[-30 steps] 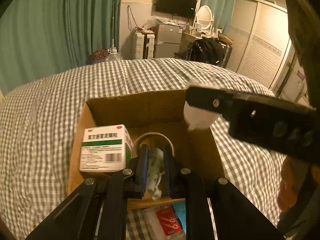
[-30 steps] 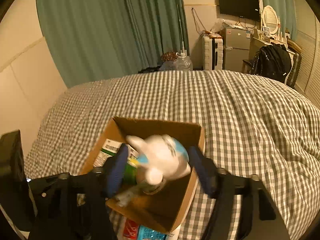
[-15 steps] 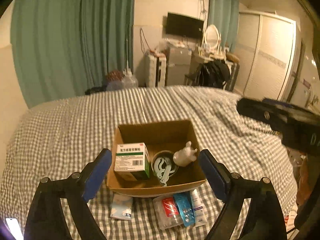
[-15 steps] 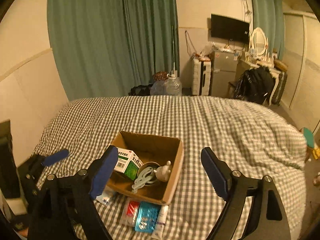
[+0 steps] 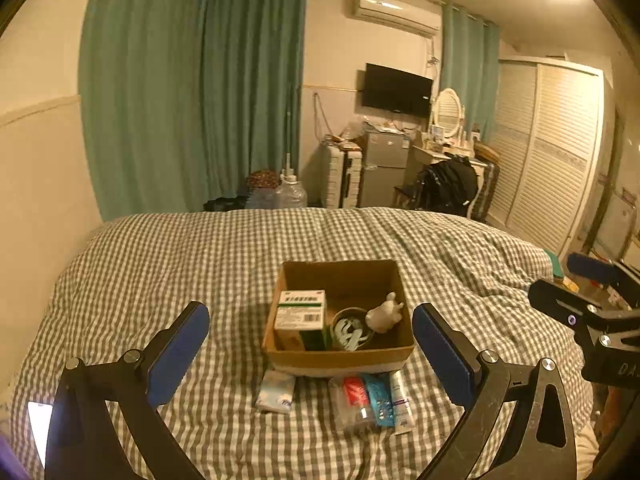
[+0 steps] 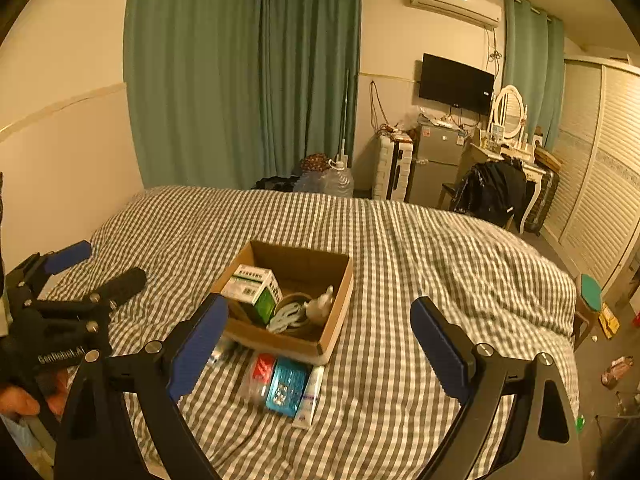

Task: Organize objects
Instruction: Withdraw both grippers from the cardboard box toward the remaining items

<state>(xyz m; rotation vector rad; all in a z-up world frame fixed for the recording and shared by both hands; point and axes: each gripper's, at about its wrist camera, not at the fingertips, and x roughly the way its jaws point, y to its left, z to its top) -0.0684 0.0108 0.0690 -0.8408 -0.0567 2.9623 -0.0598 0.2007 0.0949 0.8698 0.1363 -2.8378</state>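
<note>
We hold the left gripper (image 5: pixel 310 346) & right gripper (image 6: pixel 318 344) above the bed (image 5: pixel 160 260), both w/ jaws wide apart, empty; the cardboard box (image 5: pixel 340 354) holds a medicine box (image 5: pixel 302 310) & white figurine (image 5: pixel 386 314). Packets lie just in front of it.

An open cardboard box (image 5: pixel 340 354) sits on the checked bed cover. Inside, against its left wall, a white and green medicine carton (image 5: pixel 301 312) stands tilted. Just right of the carton lies a round tin (image 5: pixel 352 330) with pale coiled pieces in it, and a small white figurine (image 5: pixel 385 314) leans at the box's right wall. In front of the box lie a tissue pack (image 5: pixel 276 392), a clear pouch with red contents (image 5: pixel 352 396), a blue blister pack (image 5: pixel 378 398) and a white tube (image 5: pixel 400 398), the last three side by side.
</note>
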